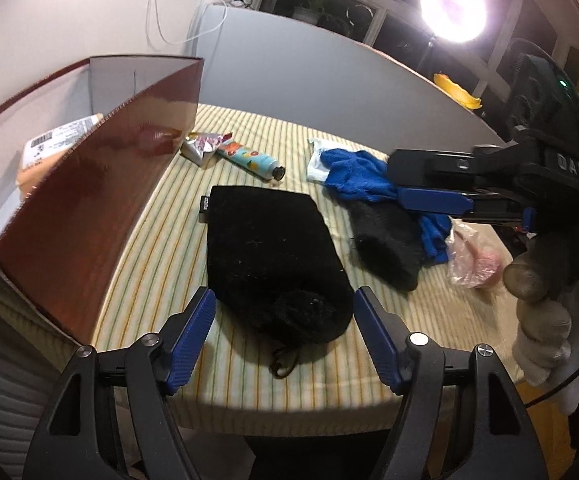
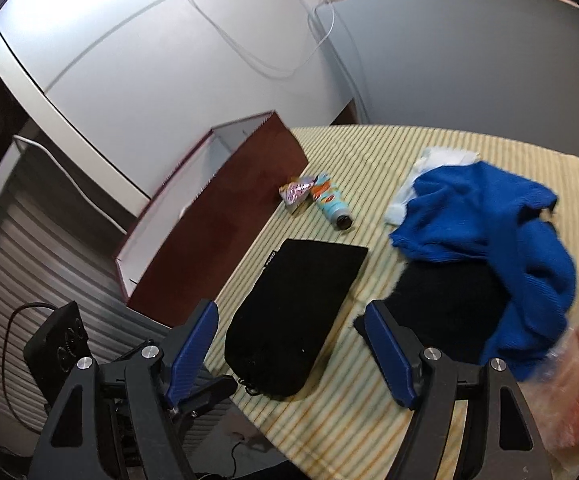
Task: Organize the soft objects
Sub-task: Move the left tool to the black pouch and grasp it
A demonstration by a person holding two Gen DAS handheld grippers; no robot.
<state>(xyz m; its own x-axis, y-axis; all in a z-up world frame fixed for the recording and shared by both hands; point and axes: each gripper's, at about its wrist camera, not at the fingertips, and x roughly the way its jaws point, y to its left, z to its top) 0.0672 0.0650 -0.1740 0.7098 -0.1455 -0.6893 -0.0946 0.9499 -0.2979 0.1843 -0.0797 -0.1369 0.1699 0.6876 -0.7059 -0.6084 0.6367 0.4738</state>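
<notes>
A black drawstring pouch [image 1: 273,264] lies on the striped tablecloth [image 1: 169,264]. My left gripper [image 1: 285,332] is open, its jaws on either side of the pouch's near end. A blue cloth [image 1: 357,176] and a black fuzzy item [image 1: 389,244] lie to the right. My right gripper [image 1: 413,184] reaches over them from the right. In the right wrist view the right gripper [image 2: 293,344] is open and empty above the pouch [image 2: 289,312], with the blue cloth [image 2: 489,240] and the black item [image 2: 445,304] on its right.
An open dark red box [image 1: 101,184] with a parcel [image 1: 53,152] inside stands at the left. A tube [image 1: 249,160] and a foil packet [image 1: 205,144] lie beside it. A plastic bag [image 1: 473,256] lies at the right. A bright lamp [image 1: 453,8] shines behind.
</notes>
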